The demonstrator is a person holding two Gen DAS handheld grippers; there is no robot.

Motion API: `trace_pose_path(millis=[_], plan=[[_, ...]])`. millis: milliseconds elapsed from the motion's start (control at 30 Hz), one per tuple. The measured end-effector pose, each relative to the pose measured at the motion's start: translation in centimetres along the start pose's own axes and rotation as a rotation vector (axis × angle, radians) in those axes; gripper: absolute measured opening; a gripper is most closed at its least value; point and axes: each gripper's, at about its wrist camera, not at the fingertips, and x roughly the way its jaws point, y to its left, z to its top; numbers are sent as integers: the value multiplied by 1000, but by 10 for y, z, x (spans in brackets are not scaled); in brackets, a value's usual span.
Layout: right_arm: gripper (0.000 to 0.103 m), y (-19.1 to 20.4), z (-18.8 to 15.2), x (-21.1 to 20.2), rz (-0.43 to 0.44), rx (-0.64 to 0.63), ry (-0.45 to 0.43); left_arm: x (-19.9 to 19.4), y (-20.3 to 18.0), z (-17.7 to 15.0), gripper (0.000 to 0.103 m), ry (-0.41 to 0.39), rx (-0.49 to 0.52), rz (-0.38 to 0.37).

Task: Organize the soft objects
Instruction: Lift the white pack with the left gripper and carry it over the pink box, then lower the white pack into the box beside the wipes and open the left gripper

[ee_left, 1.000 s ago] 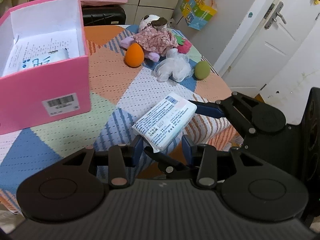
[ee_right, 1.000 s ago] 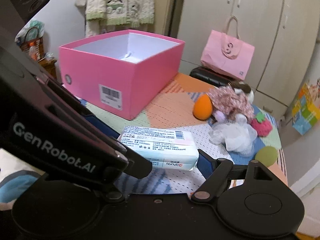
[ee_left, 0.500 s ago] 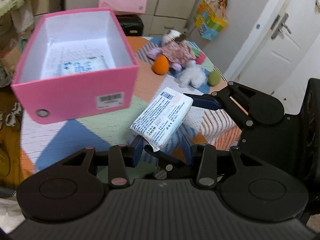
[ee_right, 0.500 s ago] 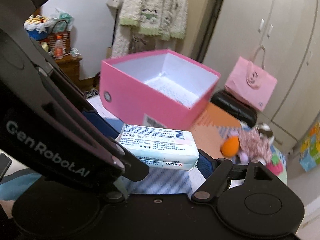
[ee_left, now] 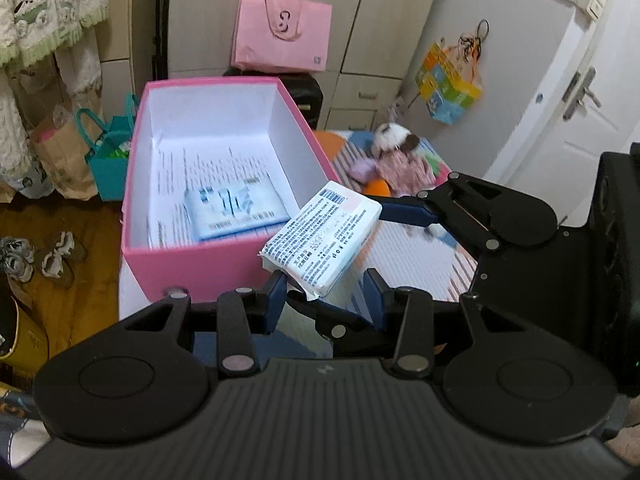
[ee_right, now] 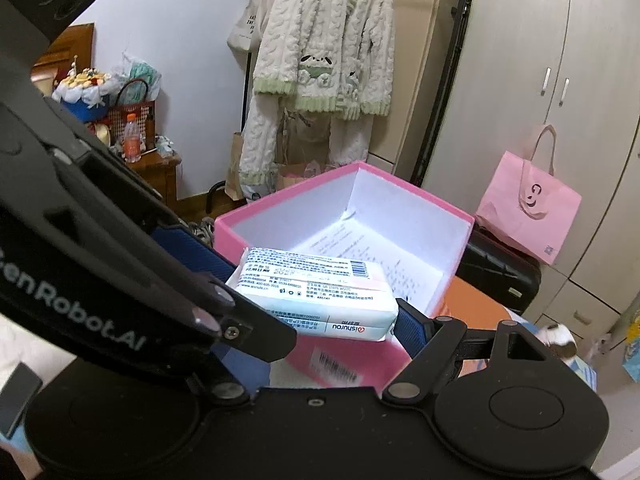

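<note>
A white tissue pack [ee_left: 324,240] with blue print hangs in the air, held by both grippers. My left gripper [ee_left: 326,290] is shut on its near end. One blue finger of my right gripper [ee_left: 404,212] presses on its far end. In the right wrist view the tissue pack [ee_right: 316,292] sits lengthwise in my right gripper [ee_right: 320,308], and the left gripper's black body [ee_right: 100,280] covers its left end. The open pink box [ee_left: 208,264] stands just behind and left of the pack. On its printed paper lining lies another tissue pack [ee_left: 236,212].
A plush doll [ee_left: 400,156] and an orange sponge [ee_left: 376,188] lie on the patterned tablecloth [ee_left: 420,264] to the right. Behind the table are a pink bag [ee_left: 284,36] and a black suitcase [ee_right: 500,272]. Shoes [ee_left: 56,256] and a teal bag [ee_left: 112,160] stand on the floor at left.
Both grippers have risen with the tissue pack and swung left toward the pink box, whose inside now shows from above. The grip on the pack looks unchanged.
</note>
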Motion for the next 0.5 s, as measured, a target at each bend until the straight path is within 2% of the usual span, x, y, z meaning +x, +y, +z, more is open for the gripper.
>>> trace_pose_path(millis=[233, 367, 500], plan=[[84, -20, 20, 37, 5, 43, 5, 19, 28, 30, 40, -31, -8, -7], [83, -29, 27, 65, -16, 50, 12, 41, 44, 46, 40, -39, -30, -5], [83, -45, 31, 91, 0, 83, 42, 65, 60, 57, 40, -44, -68, -3]])
